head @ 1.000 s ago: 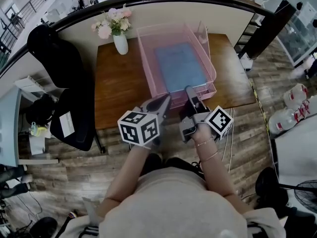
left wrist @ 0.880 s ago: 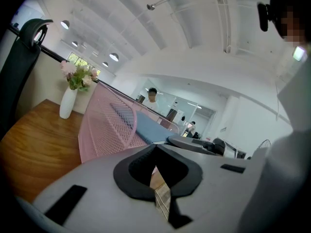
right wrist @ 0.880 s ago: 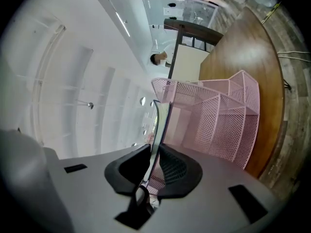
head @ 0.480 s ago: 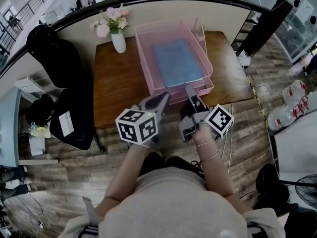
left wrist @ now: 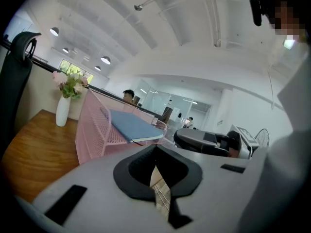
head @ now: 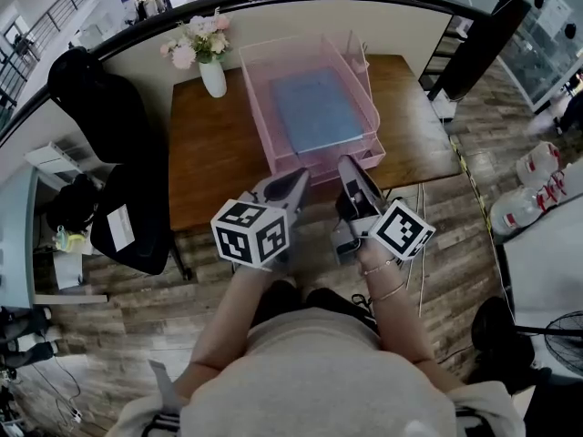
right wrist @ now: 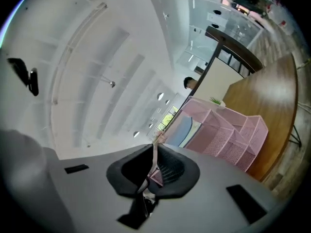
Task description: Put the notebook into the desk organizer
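The blue notebook [head: 314, 109] lay flat in the top tray of the pink desk organizer [head: 259, 121]. The organizer stood on the brown wooden worktop [head: 214, 162], near a white vase of flowers [head: 211, 73].

Both claws were held back from it, out over the near edge of the worktop. They did not touch the notebook or the organizer. The left claw [head: 297, 180] was clenched, with only a thin crack between its two sides and nothing in it. The right claw [head: 349, 166] had just been closing. Its sides were almost together, and it held nothing either.

So the putting-in step looked finished, because the notebook was already inside its tray. It seemed to sit well, with no corner poking far out.

The next move probably called for very little. The person could pull both claws away and keep them off the organizer so it did not get bumped.
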Tool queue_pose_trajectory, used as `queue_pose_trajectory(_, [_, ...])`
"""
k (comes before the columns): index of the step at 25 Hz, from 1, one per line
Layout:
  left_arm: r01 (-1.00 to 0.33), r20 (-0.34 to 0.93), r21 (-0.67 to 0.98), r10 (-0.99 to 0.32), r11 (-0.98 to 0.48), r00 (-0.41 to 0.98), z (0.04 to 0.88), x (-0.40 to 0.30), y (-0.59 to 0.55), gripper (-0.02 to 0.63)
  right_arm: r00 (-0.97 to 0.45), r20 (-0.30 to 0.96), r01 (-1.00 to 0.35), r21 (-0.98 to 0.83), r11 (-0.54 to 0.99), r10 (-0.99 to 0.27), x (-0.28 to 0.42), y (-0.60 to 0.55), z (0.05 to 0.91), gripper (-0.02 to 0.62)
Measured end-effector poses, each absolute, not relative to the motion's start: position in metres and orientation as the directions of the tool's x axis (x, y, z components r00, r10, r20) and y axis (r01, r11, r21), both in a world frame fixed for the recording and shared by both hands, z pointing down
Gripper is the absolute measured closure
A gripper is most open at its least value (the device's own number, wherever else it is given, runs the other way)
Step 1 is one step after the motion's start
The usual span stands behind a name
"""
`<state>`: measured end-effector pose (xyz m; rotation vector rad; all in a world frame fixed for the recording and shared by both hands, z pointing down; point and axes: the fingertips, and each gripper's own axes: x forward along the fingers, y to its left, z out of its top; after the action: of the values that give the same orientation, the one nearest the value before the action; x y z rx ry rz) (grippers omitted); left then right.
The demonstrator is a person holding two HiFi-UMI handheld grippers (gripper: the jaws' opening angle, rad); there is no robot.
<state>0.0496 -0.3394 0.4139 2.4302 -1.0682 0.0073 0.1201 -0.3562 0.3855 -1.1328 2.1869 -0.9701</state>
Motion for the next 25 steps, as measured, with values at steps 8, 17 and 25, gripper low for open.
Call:
queue_pose_trajectory(8, [-0.677, 0.206, 0.387, -0.657, -0.626, 0.725, 0.413, 0.060, -0.328, 0.595, -0.589, -0.009, -0.699, -0.495, 0.516, -0.808, 0.115, -0.339, 0.381, 0.595])
queue_pose_trajectory(17, [-0.658, 0.153, 0.323, -0.649, -0.680, 0.746, 0.401, 0.069, -0.321, 0.595, -0.593, 0.050, -0.785, -0.254, 0.564, -0.803, 0.112, -0.331, 0.379, 0.595])
queue_pose_trajectory(25, [-0.742, 0.203, 0.199, -0.713, -0.641, 0.671, 0.405, 0.059, -0.324, 0.595, -0.607, 0.123, -0.794, -0.072, 0.603, -0.785, 0.099, -0.326, 0.386, 0.595])
